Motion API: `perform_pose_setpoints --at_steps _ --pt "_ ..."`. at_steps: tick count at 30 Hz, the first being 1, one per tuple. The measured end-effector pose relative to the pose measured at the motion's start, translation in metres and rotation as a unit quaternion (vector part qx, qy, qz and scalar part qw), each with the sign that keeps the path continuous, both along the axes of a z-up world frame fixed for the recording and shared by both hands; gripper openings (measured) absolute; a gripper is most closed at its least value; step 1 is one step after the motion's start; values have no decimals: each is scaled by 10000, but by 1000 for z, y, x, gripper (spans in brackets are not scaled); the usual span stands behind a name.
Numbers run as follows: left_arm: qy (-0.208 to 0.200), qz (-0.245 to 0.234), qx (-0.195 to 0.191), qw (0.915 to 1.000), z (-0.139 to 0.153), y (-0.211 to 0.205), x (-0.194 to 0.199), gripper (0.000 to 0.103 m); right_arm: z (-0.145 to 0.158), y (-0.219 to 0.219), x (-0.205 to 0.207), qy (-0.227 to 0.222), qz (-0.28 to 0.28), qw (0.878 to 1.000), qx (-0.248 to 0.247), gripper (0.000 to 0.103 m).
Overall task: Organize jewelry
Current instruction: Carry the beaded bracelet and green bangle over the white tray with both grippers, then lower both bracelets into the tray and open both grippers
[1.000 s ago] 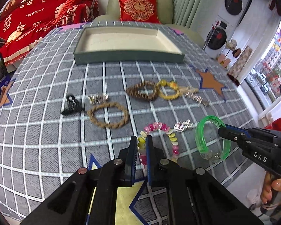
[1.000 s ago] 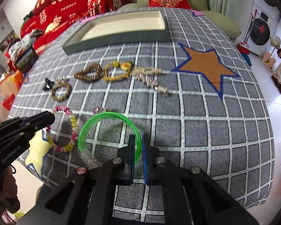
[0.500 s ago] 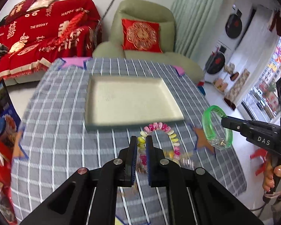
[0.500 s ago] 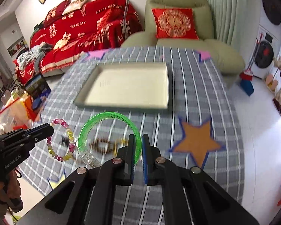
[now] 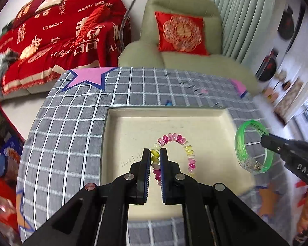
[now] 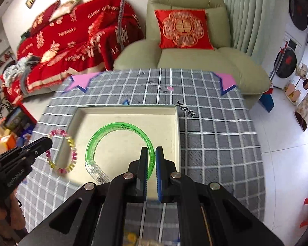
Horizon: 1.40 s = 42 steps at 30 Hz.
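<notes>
My left gripper (image 5: 155, 155) is shut on a pink, yellow and clear bead bracelet (image 5: 182, 143) and holds it in the air over the cream tray (image 5: 133, 127). My right gripper (image 6: 152, 155) is shut on a green translucent bangle (image 6: 104, 135) and holds it above the same tray (image 6: 129, 119). The bangle also shows at the right of the left wrist view (image 5: 241, 143), gripped by the right gripper (image 5: 264, 140). The bead bracelet shows at the left of the right wrist view (image 6: 71, 145), held by the left gripper (image 6: 48, 143).
The tray sits on a grey checked tablecloth (image 5: 71, 127) with pink stars (image 5: 86, 78). Behind the table stand a green armchair (image 6: 186, 57) with a red cushion (image 6: 184, 29) and a sofa under a red blanket (image 5: 57, 41). More jewelry shows at the bottom edge of the right wrist view (image 6: 133, 237).
Both grippers have lifted their bracelets off the cloth and carried them forward. They now hang over the tray, which fills the middle of both views. The other jewelry has dropped out of view.
</notes>
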<state>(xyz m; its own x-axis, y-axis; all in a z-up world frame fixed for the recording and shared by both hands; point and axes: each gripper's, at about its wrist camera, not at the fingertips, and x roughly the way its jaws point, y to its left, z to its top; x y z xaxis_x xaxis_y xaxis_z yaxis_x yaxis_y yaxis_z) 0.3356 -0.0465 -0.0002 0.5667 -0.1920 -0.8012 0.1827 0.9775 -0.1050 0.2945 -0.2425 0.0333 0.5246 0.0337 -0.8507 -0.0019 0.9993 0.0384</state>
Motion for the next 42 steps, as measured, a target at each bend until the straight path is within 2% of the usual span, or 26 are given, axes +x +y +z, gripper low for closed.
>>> perform_pose_setpoints --at_steps 6,10,20,24,26,27,28,29,36,42 --pt "336 -49 238 9991 -57 -17 34 19 -59 2 42 352 -47 9994 58 7" --pt "455 84 320 9984 -78 -17 41 19 -87 -3 55 475 -73 9988 57 7" --pt "222 85 947 9952 -82 -30 37 19 -111 -1 60 637 -1 9980 -59 8" --pt "222 170 836 9961 -78 -24 36 19 -108 -1 58 635 -13 9980 -11 8" --pt "207 206 671 9973 -74 -20 34 19 -103 -3 55 577 -36 9982 136 15" --pt "193 229 592 9978 -72 -18 33 19 -101 -4 55 560 -50 9982 208 30" --pt "184 226 552 9980 -70 -17 33 20 -98 -7 53 530 -86 9981 308 52" --pt "184 205 516 9983 -69 -17 32 20 -94 -9 51 470 -142 9981 375 60" --pt "27 183 320 9993 -50 -11 19 20 -69 -12 33 165 -216 9976 638 62" --pt "-303 183 164 9992 -24 2 -12 21 -49 -14 4 -6 -275 9955 905 62"
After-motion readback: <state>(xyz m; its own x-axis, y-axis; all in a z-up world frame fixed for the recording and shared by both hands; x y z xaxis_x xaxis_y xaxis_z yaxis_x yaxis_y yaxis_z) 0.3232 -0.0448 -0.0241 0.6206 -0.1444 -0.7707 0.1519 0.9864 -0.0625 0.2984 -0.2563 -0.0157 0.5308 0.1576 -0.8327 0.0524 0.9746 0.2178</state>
